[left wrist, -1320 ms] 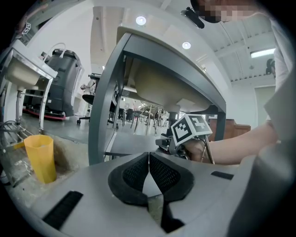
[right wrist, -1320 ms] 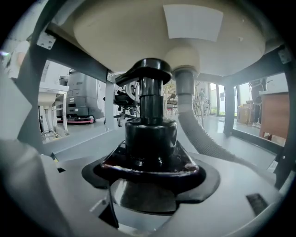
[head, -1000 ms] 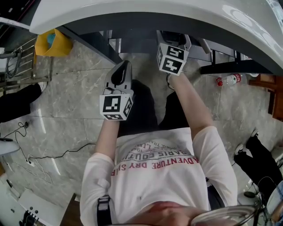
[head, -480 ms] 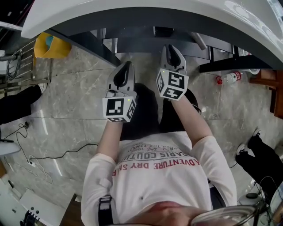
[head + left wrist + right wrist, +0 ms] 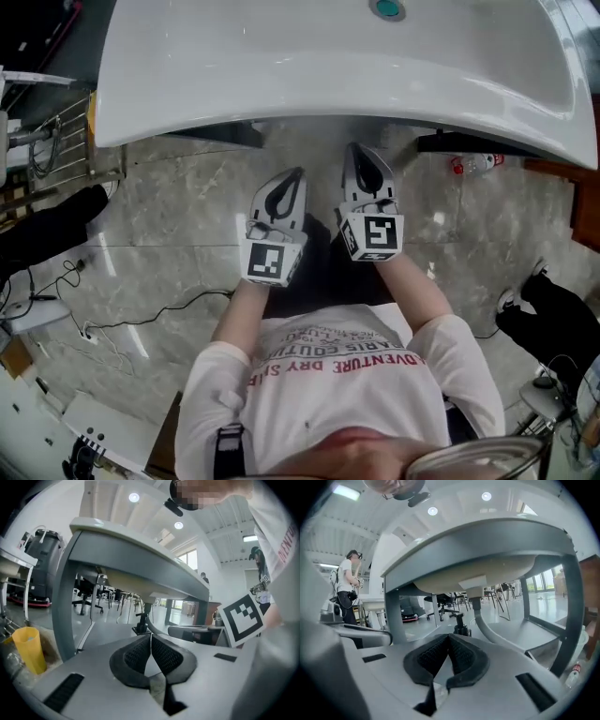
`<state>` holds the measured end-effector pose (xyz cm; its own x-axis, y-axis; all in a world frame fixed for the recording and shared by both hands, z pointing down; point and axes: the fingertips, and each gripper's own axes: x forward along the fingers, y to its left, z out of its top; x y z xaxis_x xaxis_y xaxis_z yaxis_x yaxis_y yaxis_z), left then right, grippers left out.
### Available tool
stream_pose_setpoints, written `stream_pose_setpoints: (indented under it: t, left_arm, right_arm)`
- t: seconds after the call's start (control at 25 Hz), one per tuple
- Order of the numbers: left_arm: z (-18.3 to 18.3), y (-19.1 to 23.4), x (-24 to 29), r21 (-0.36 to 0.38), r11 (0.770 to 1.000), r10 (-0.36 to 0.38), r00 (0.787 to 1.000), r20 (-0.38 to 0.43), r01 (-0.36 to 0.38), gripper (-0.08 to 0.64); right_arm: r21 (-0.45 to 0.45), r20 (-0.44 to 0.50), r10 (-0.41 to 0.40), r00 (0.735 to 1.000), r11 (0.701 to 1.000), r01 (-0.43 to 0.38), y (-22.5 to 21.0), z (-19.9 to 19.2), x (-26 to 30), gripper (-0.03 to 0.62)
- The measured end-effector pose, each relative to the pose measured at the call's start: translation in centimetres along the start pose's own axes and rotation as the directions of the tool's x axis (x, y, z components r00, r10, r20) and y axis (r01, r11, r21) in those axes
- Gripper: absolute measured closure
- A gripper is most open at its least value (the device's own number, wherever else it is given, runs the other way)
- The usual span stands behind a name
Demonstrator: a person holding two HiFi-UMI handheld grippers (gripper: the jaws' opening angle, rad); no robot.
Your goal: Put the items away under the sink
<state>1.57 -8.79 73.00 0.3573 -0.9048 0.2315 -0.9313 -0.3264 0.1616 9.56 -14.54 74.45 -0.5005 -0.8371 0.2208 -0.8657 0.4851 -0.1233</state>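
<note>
Bright even light from ceiling spots (image 5: 134, 498), fisheye-bent edges (dark vignette), foreground perhaps soft.

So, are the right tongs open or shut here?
Shut, having just closed: the right tongs show pads meeting at the tips, nothing between.

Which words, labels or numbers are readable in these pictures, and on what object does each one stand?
"ADVENTURE DRY S": red print on the T-shirt, upside down in the head view, end cut off.
"ARIS COUTUR": the same T-shirt, partly readable.
Smaller shirt lines: too blurred to read.
Bottle label: too small to read.
Marker cubes: patterns only, no words.
</note>
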Motion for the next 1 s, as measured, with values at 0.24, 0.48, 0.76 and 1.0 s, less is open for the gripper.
stream_pose_setpoints:
  t: [0.24, 0.48, 0.76, 1.0]
  left_arm:
    - [10.0, -2.1, -3.2, -0.021, 1.0, 0.01, 0.999, -0.05, -0.011, 0.532]
    - [22.2, -6.1, -6.7, -0.023, 1.0, 0.003, 0.999, -0.032, -0.003, 0.532]
    - [34.4, -10.9, -10.4, -0.014, 1.0, -0.008, 1.0, 0.023, 0.009, 0.532]
    - [41.9, -14.1, -12.7, -0.002, 1.0, 0.017, 0.996, 0.084, -0.016, 0.532]
  right_arm:
    - [0.063, -0.102, 0.02, 0.995, 0.998, -0.014, 2.1, 8.5, -4.5, 0.568]
    - [0.036, -0.095, 0.012, 0.995, 0.999, -0.008, 3.2, 20.9, -10.4, 0.568]
    - [0.026, -0.08, -0.028, 0.996, 0.999, 0.03, 3.1, 33.1, -16.3, 0.568]
    - [0.097, -0.037, -0.037, 0.999, 0.994, 0.04, 2.4, 39.9, -20.2, 0.568]
